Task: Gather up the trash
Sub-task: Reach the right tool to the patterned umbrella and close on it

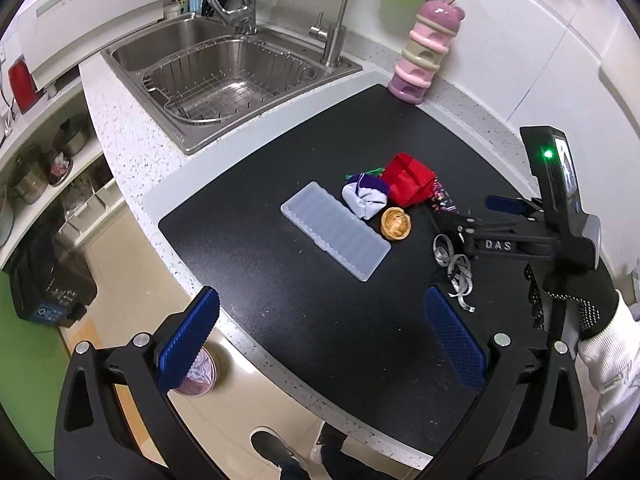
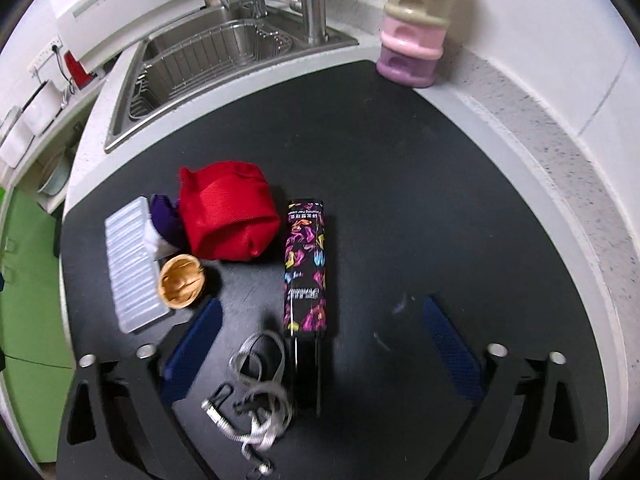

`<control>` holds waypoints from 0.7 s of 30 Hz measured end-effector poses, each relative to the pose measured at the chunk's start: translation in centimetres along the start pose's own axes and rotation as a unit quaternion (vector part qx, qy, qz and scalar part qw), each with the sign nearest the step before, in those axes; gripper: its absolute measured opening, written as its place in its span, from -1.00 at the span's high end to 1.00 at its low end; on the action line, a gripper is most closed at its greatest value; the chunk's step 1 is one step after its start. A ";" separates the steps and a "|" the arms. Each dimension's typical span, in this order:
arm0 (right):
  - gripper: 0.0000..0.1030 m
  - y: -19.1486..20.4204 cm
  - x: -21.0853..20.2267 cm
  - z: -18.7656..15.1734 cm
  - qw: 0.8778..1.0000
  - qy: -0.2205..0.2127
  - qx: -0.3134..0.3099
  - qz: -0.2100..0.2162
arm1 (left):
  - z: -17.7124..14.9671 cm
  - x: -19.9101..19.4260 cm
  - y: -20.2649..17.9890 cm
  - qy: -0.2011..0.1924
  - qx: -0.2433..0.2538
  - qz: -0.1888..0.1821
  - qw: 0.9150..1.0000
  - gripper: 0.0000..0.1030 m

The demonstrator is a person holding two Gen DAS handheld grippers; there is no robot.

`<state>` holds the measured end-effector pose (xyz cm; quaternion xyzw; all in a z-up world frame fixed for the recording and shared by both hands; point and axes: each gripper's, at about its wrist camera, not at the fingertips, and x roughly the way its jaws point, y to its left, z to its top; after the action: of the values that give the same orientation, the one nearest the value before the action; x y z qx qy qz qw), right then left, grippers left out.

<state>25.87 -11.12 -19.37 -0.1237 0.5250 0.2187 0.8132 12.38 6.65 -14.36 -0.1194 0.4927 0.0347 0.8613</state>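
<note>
Beside black mat (image 1: 280,280), sink (image 1: 132,52) holds wire basket (image 1: 224,80).

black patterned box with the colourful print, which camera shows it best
The right wrist view: the black patterned box lies whole and unobstructed on the black mat, between the open right gripper fingers. In the left wrist view only a sliver peeks out behind the red cloth.
</note>
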 end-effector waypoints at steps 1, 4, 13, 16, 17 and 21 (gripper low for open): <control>-0.49 0.0 0.5 0.1 1.000 0.006 0.000 0.001 | 0.0 0.3 0.1 0.003 -0.002 0.000 1.000 -0.95; -0.15 0.0 1.6 0.4 1.000 0.016 -0.002 0.005 | 0.0 0.7 0.3 0.007 -0.006 0.001 1.000 -0.95; 0.57 0.2 1.7 0.8 1.000 0.013 -0.013 0.011 | 0.6 1.6 -0.5 0.010 -0.005 -0.002 1.000 -0.95; 0.57 0.0 1.1 0.7 1.000 0.008 -0.011 0.015 | 0.9 1.9 -1.0 0.010 -0.002 -0.004 1.000 -0.95; 0.57 -0.1 0.8 0.6 1.000 0.007 -0.010 0.017 | 1.0 2.0 -1.2 0.010 -0.001 -0.005 1.000 -0.95; 0.57 -0.7 -1.1 0.5 1.000 -0.005 -0.006 0.021 | 1.4 2.4 -2.4 0.009 0.007 -0.012 1.000 -0.95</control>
<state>26.20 -11.75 -18.14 -0.1160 0.5218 0.2398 0.8104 15.19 4.48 -15.30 -0.1199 0.4993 0.0199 0.8578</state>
